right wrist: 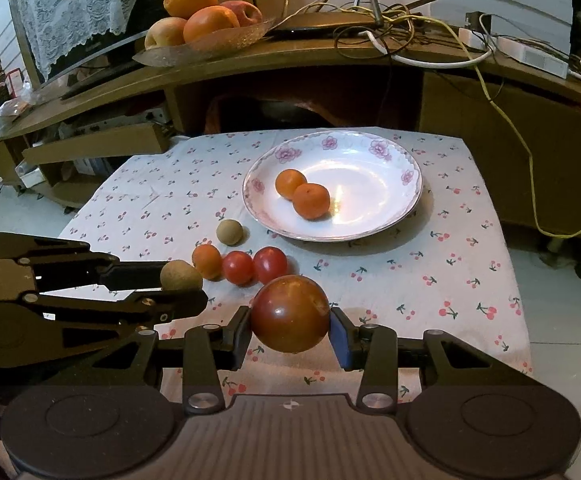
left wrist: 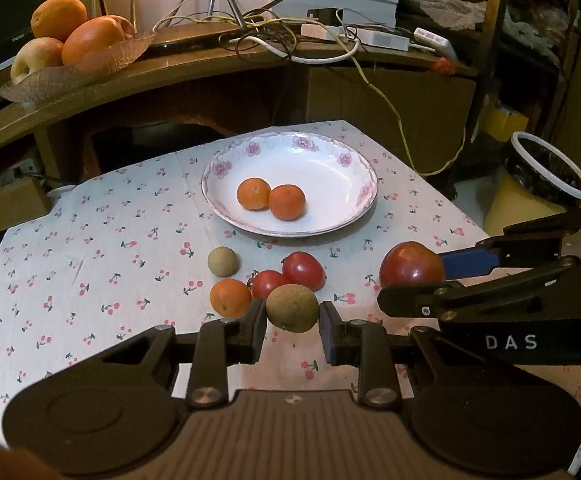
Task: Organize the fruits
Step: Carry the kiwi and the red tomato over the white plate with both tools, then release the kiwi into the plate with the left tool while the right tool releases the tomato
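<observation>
My left gripper point(left wrist: 293, 312) is shut on a brown longan-like fruit point(left wrist: 292, 307), held above the cherry-print cloth; the same fruit point(right wrist: 180, 275) shows at the left of the right wrist view. My right gripper point(right wrist: 290, 316) is shut on a dark red tomato point(right wrist: 289, 313), seen too in the left wrist view point(left wrist: 410, 265). A flowered white plate point(left wrist: 354, 168) point(right wrist: 394, 208) behind holds two small oranges point(left wrist: 270, 197) point(right wrist: 304, 194). On the cloth lie another brown fruit point(left wrist: 222, 261) point(right wrist: 230, 231), a small orange point(left wrist: 230, 297) point(right wrist: 206, 261) and two red tomatoes point(left wrist: 290, 274) point(right wrist: 254, 266).
A wooden shelf point(right wrist: 310, 64) behind the table carries a glass dish of large fruit point(left wrist: 66, 36) point(right wrist: 202, 16) and tangled cables point(left wrist: 274, 32). A bin with a white rim point(left wrist: 550, 168) stands right of the table. A yellow cable point(right wrist: 522, 140) hangs past the table's far right corner.
</observation>
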The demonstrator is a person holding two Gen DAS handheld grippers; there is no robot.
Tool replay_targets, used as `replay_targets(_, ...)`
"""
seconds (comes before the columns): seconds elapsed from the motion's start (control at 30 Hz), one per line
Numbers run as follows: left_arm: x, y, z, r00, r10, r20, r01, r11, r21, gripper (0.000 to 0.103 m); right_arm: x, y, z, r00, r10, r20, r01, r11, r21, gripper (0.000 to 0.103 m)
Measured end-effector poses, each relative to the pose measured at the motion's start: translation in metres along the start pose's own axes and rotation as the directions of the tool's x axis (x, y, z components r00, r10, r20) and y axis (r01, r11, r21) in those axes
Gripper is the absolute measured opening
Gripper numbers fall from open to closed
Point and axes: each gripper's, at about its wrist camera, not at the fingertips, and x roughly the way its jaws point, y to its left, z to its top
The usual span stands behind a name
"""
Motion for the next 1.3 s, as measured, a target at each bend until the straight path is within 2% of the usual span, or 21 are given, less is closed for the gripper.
replay_targets(0.43, 0.013, 0.004, 0.030, 0.999, 0.018, 0.035, -0.018, 1.000, 0.004, 0.033, 0.006, -0.013, 0.023, 0.999, -0.017, 0.034, 0.015, 0.999, 0.046, 0.042)
replay_targets(0.8, 0.060, 0.017, 0.070, 0.999, 0.033, 0.026, -0.033, 0.999, -0.027, 0.033, 0.042, -0.040, 0.060, 0.998, -0.051, 0.046, 0.048, 0.997, 0.065, 0.043)
replay_targets(1.3, 0.095, 0.025, 0.070, 0.999, 0.029, -0.025, -0.030, 0.999, -0.019, 0.033, 0.076, -0.049, 0.068, 0.998, -0.056, 0.013, 0.055, 0.998, 0.018, 0.043)
